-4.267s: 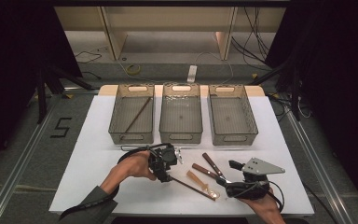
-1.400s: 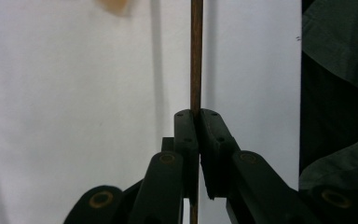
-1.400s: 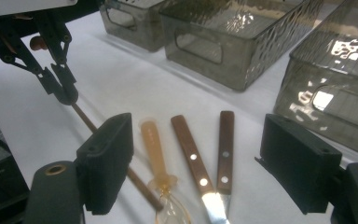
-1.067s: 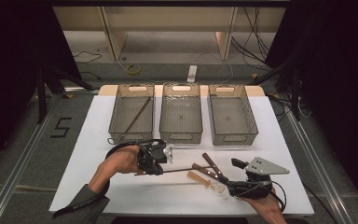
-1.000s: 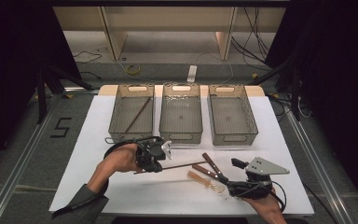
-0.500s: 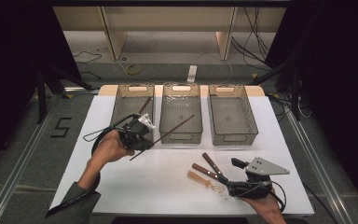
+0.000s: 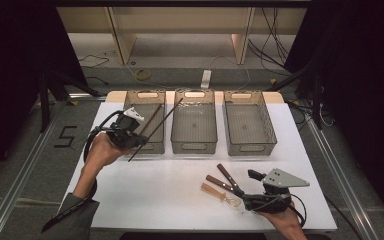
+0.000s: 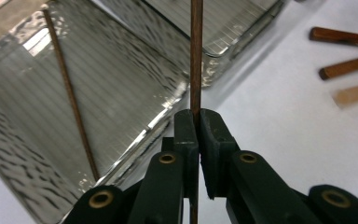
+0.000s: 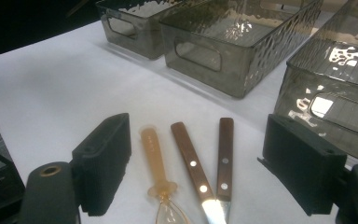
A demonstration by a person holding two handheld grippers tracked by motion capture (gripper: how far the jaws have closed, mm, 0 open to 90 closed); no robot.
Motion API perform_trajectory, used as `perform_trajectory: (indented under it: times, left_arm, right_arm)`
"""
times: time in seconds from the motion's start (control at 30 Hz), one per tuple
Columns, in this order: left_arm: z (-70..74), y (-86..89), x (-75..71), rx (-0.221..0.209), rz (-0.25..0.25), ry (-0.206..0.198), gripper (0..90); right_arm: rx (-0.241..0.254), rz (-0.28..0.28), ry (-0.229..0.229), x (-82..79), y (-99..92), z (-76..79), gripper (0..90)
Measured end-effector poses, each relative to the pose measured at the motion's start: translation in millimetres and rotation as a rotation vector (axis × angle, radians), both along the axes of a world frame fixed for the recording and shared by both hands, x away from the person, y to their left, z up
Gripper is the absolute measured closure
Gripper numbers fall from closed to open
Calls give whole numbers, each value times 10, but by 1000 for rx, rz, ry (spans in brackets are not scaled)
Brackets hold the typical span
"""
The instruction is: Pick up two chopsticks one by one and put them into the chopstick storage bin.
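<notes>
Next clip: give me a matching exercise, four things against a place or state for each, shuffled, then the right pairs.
Things:
1. left claw
2. right claw
3. thin stick in the left bin
4. pale-handled utensil

Places or states:
A. lying slantwise inside a bin
B. shut on a brown chopstick
C. on the table, beside two wooden-handled knives
D. jaws wide apart, holding nothing

Pairs: 1-B, 2-D, 3-A, 4-C
</notes>
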State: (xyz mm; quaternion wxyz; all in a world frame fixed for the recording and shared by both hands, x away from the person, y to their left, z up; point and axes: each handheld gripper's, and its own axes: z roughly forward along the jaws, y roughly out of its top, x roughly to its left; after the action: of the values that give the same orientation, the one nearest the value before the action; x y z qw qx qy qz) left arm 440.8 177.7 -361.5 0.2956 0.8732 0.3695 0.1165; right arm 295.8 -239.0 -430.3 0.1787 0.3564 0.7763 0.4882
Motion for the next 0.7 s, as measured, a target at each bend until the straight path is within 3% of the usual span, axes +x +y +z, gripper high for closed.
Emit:
perform_trajectory:
  times: [0.27,0.33,0.43,0.7]
  left_arm:
    - [20,107,132,-61,70,-15,851]
    - [25,112,187,-60,80,-21,851]
    - [53,111,278,-25,89,-19,851]
    - [116,203,539,-62,134,-6,851]
  right_arm:
    - [0,-4,3,-1,0,-2,243]
    - [-1,-4,3,1,-6,-4,243]
    - [2,-3,4,5,-12,-7,244]
    - [2,-2,4,7,-4,-9,244]
